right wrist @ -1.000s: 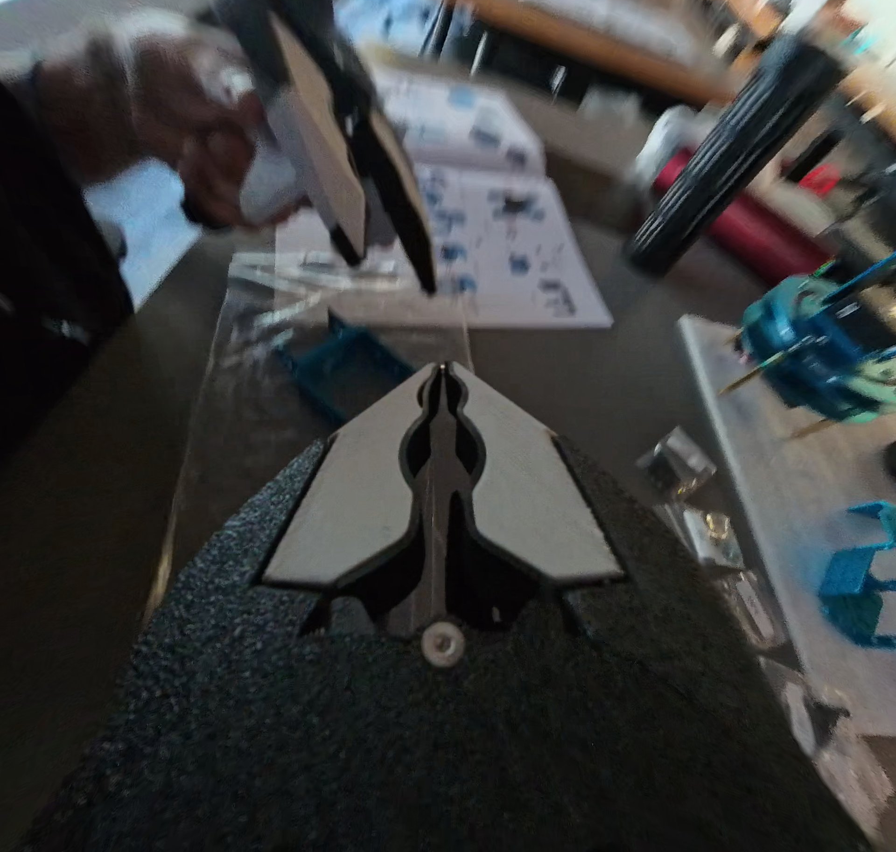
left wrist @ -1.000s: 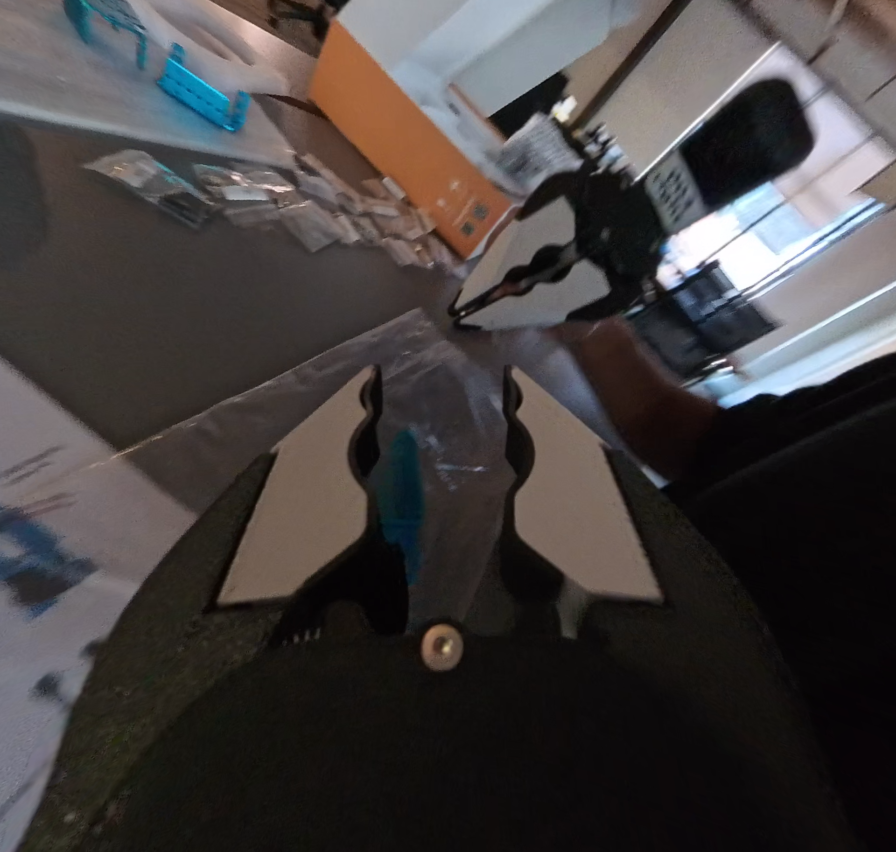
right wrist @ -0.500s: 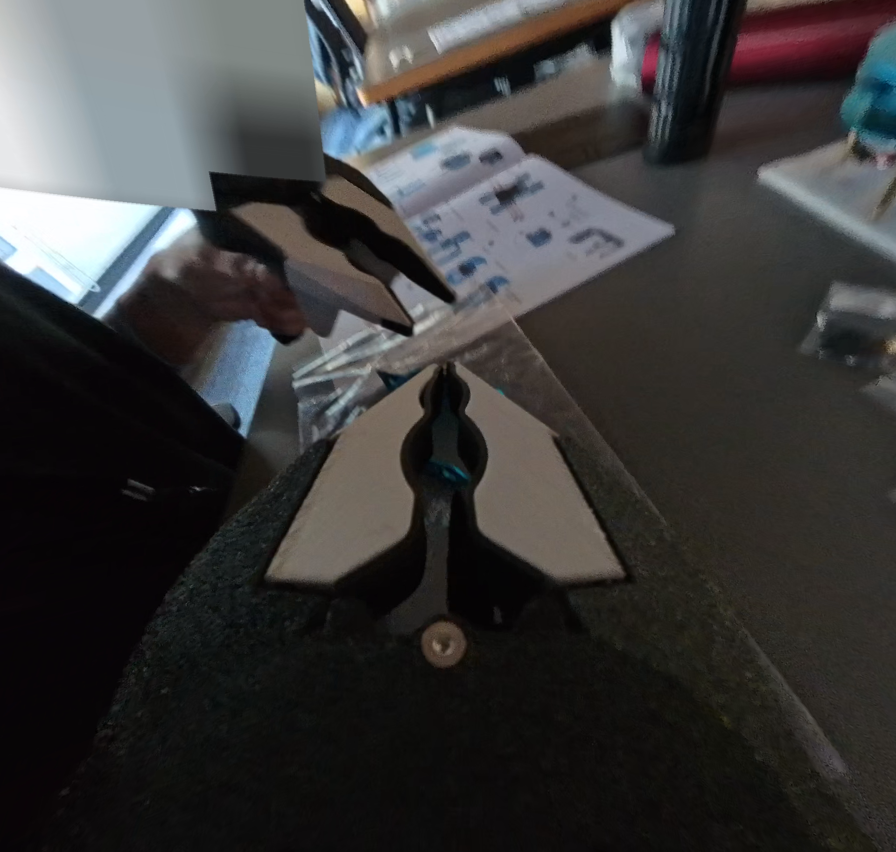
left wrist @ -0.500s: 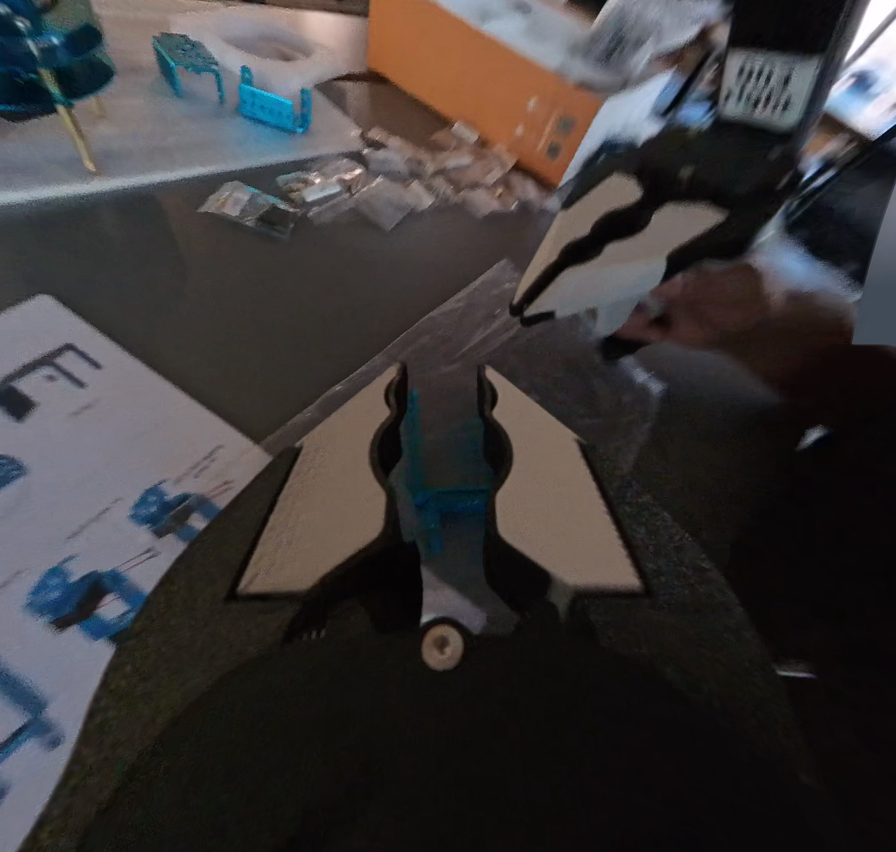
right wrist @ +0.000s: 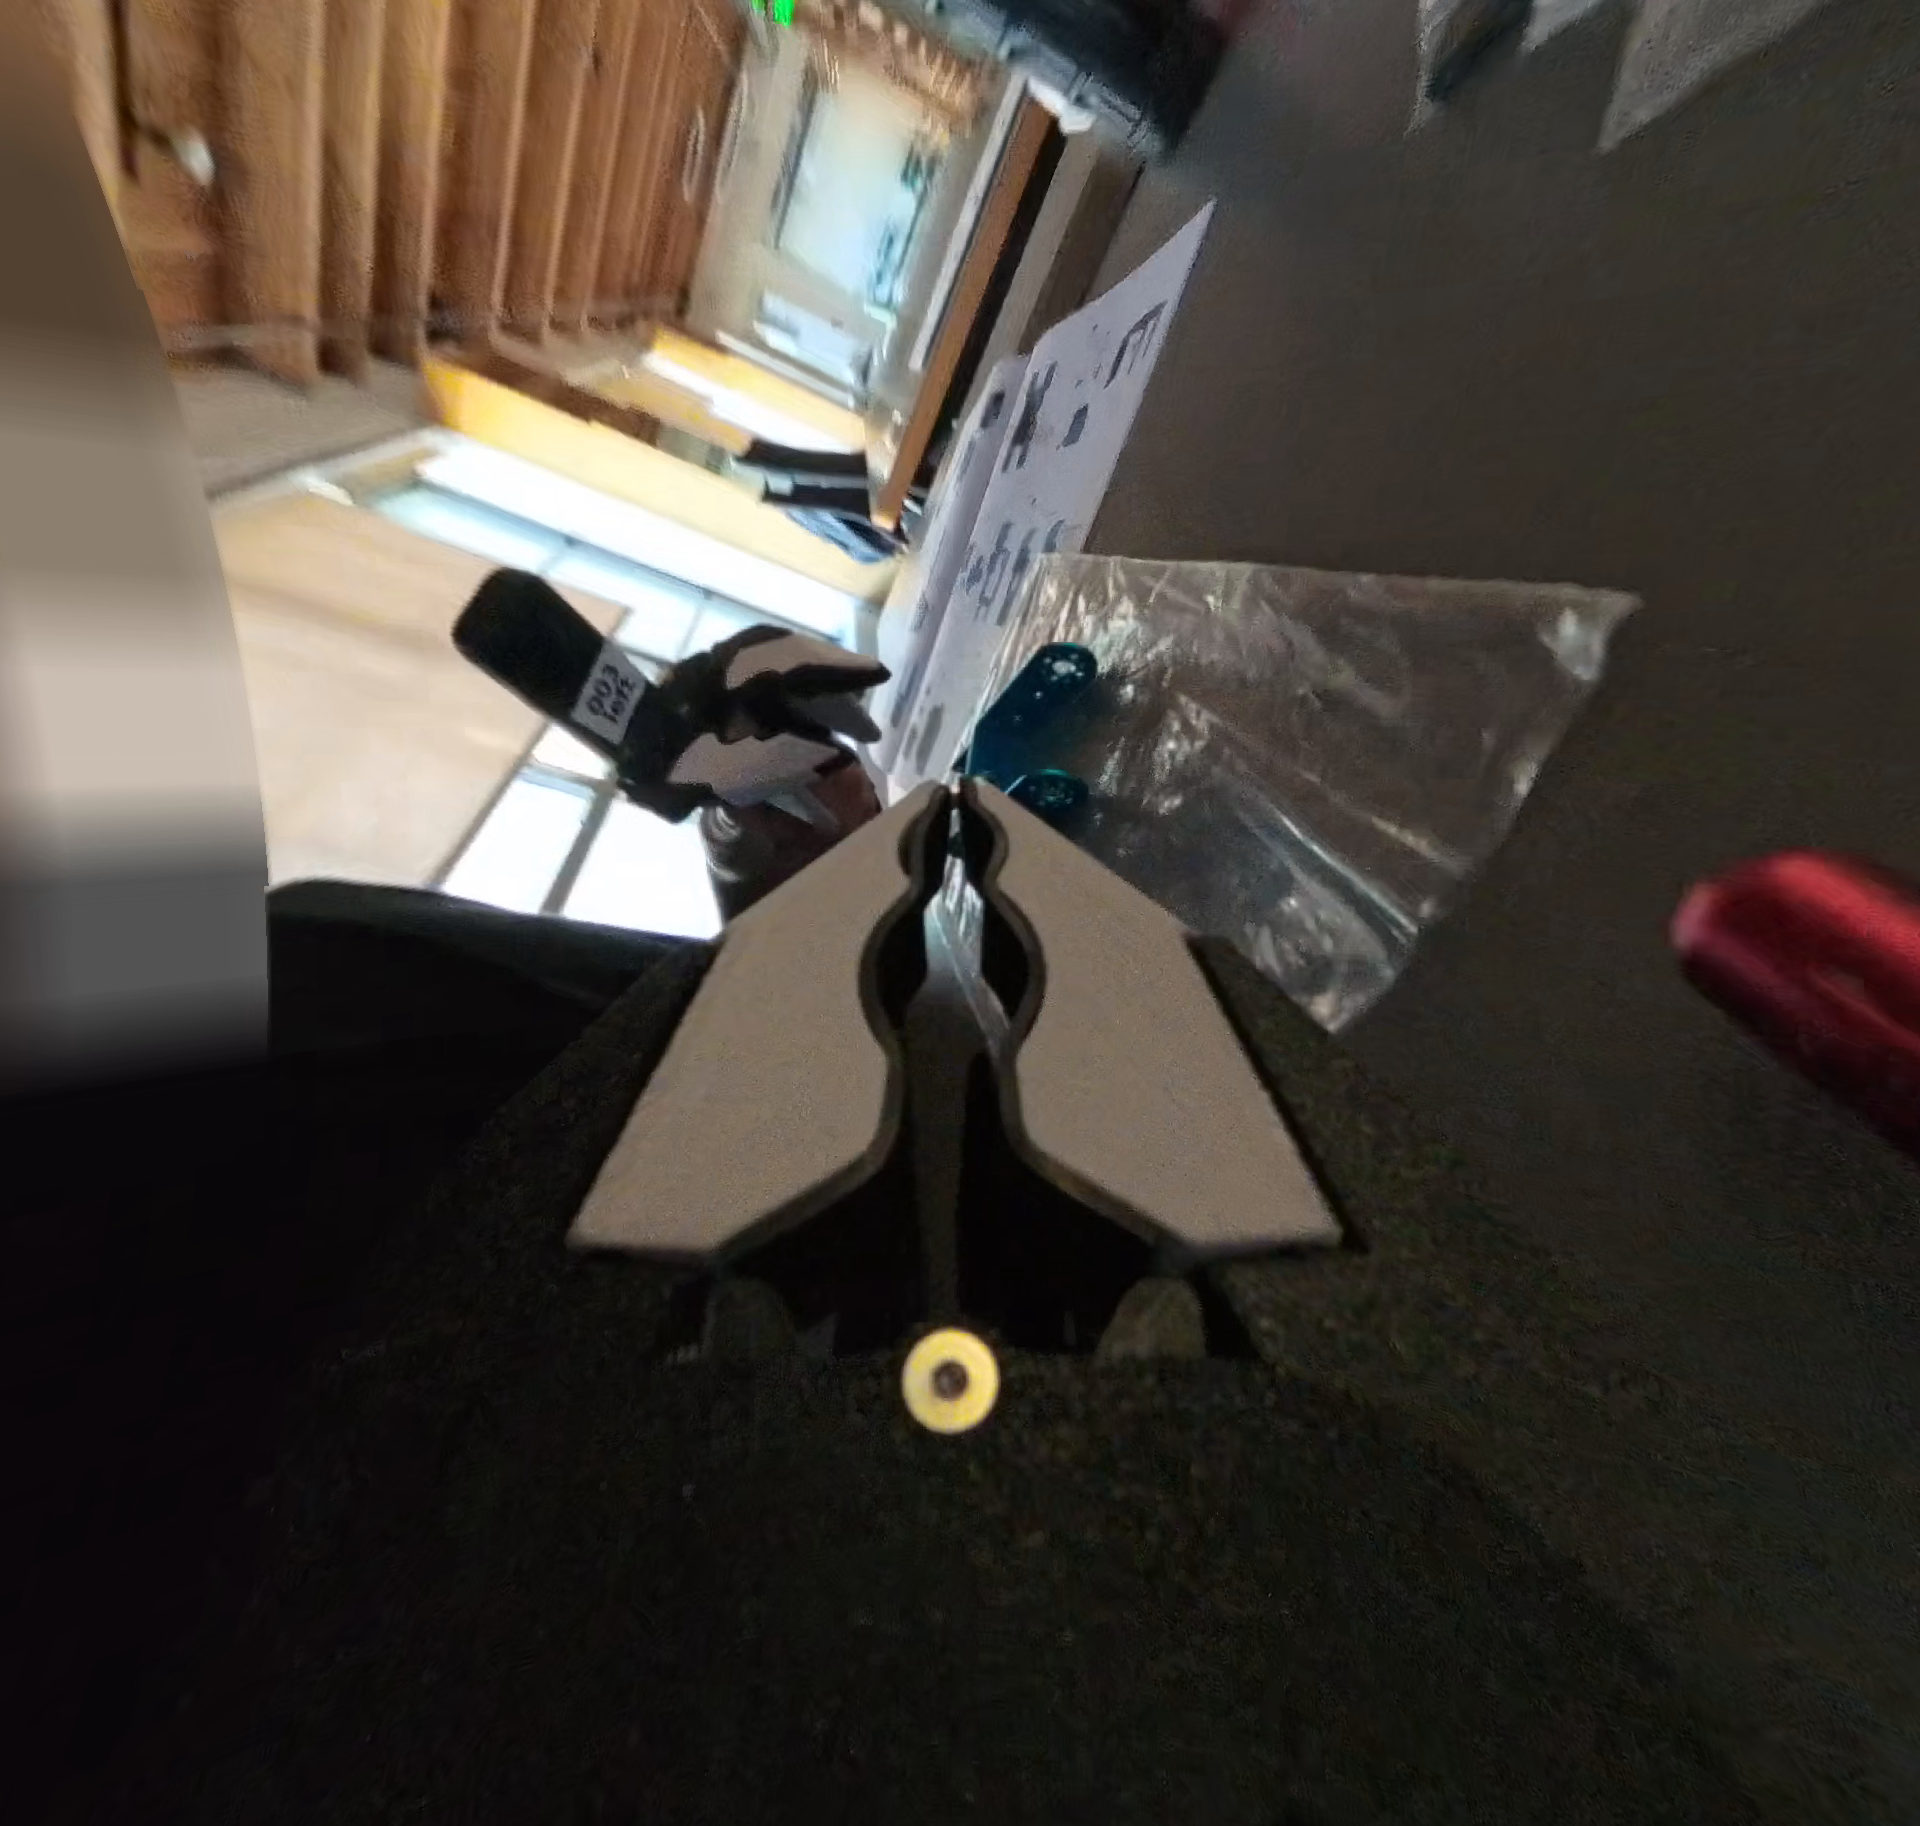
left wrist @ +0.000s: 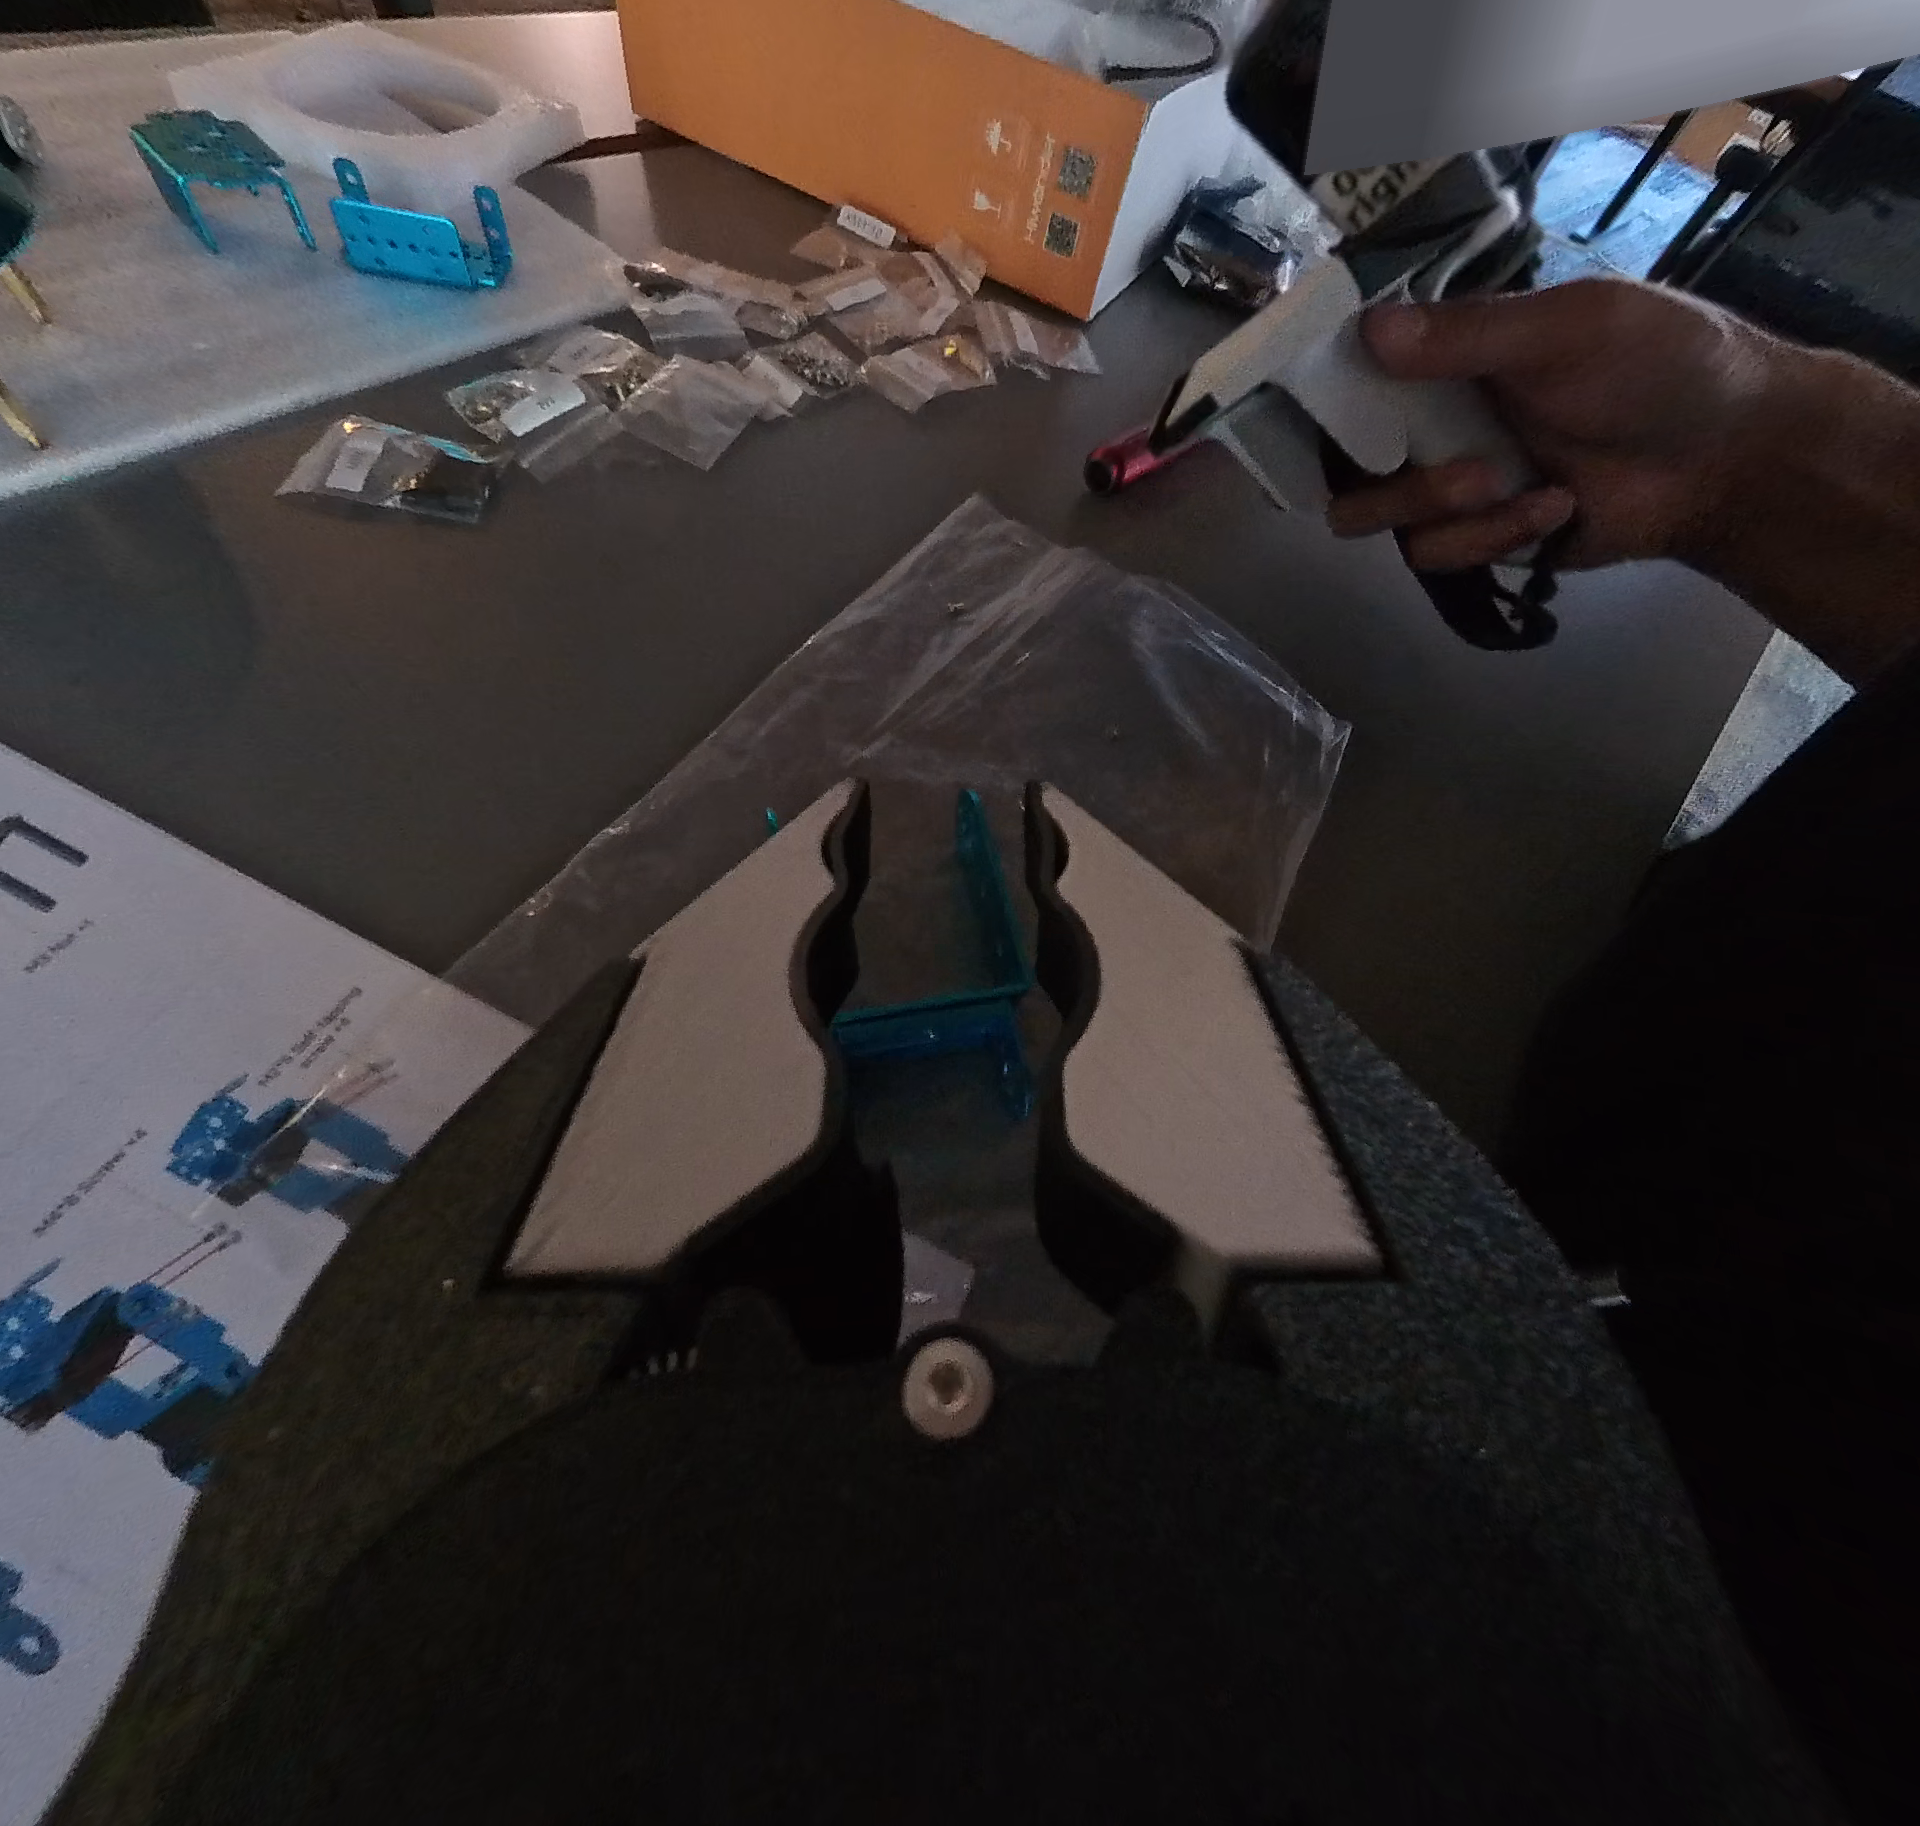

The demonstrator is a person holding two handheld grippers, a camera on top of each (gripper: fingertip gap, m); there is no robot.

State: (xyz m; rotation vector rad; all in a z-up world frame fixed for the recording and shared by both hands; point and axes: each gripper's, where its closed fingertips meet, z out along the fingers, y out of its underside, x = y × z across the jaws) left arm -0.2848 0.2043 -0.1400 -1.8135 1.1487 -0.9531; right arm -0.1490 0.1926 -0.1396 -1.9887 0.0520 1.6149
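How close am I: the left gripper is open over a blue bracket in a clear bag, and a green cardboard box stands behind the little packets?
Nearly. The box is orange, not green, as the left wrist view shows. The rest holds: the left gripper is open over the blue bracket in the clear bag, with the little packets before the box.

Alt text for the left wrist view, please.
The left gripper, jaws open, straddles a blue metal bracket inside a clear plastic bag on a dark table. Beyond, a hand holds the right gripper near an orange box.
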